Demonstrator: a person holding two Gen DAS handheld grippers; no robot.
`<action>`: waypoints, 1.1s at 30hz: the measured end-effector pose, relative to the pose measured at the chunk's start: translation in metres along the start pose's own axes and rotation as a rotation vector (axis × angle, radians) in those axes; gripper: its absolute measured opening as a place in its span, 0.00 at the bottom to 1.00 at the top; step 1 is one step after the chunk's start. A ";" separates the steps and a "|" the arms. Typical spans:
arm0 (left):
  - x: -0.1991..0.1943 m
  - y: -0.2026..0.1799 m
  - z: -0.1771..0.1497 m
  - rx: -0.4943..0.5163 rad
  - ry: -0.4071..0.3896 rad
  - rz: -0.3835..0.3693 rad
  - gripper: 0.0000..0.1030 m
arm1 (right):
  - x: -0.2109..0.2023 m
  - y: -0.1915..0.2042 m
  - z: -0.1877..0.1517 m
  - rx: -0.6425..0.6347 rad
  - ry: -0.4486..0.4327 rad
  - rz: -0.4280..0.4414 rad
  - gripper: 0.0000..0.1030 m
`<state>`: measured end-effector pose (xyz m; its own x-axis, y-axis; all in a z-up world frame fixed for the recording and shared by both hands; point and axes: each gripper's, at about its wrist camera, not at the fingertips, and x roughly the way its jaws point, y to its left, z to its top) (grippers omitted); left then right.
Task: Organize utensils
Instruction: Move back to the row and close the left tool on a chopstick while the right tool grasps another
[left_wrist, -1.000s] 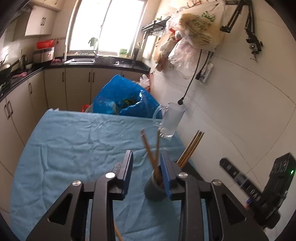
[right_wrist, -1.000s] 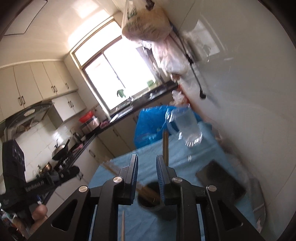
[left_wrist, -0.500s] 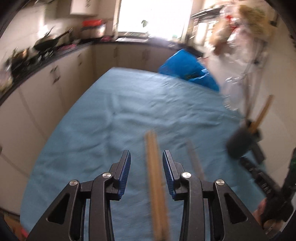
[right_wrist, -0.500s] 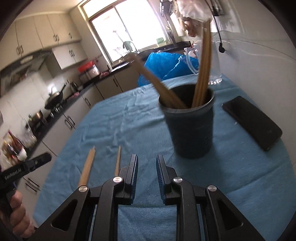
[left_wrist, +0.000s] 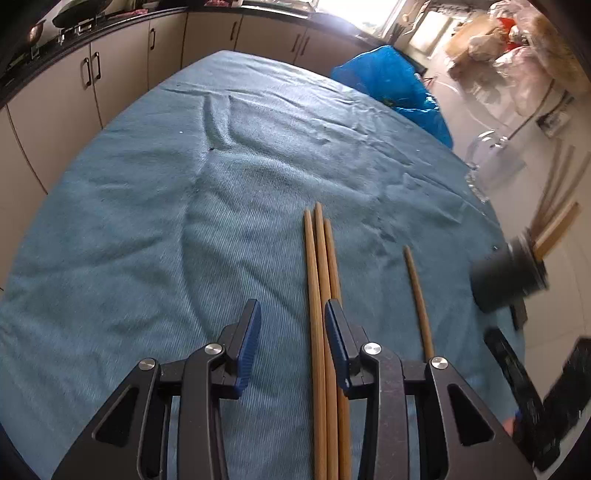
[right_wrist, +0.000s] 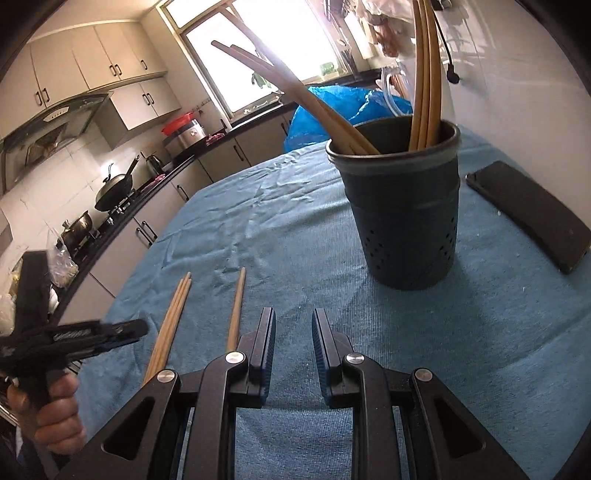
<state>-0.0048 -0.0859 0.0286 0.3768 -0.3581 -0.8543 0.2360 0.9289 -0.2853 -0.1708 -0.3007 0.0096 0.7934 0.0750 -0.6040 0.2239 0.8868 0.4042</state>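
A wrinkled blue cloth (left_wrist: 184, 206) covers the table in a kitchen with cream cabinets (right_wrist: 110, 62). Left gripper (left_wrist: 291, 325): jaws partly apart, empty, straddling three chopsticks (left_wrist: 321, 280) lying near the cloth's near edge. Right gripper (right_wrist: 293, 343): narrowly apart, empty. Only the right view shows the phone (right_wrist: 528, 214) beside the dark holder (right_wrist: 402, 214) full of chopsticks.

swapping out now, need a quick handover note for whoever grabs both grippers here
Left gripper: open, empty, low over the three chopsticks bunched on the blue cloth.
Right gripper: open, empty, facing the dark holder.
Done: several chopsticks already stand in the holder.
Left: the bunch of three and the single chopstick beside it. A phone lies beside the holder.
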 end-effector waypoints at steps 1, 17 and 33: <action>0.006 -0.002 0.004 0.004 0.004 0.010 0.33 | 0.000 0.000 0.000 0.001 0.000 0.003 0.21; 0.025 -0.013 0.034 0.054 0.014 0.096 0.25 | 0.001 -0.005 0.003 -0.012 0.007 0.031 0.21; 0.030 -0.027 0.034 0.107 0.050 0.135 0.20 | 0.004 -0.005 0.002 -0.014 0.018 0.035 0.21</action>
<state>0.0306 -0.1250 0.0257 0.3669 -0.2234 -0.9030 0.2815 0.9519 -0.1212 -0.1676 -0.3060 0.0066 0.7901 0.1145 -0.6022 0.1881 0.8897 0.4160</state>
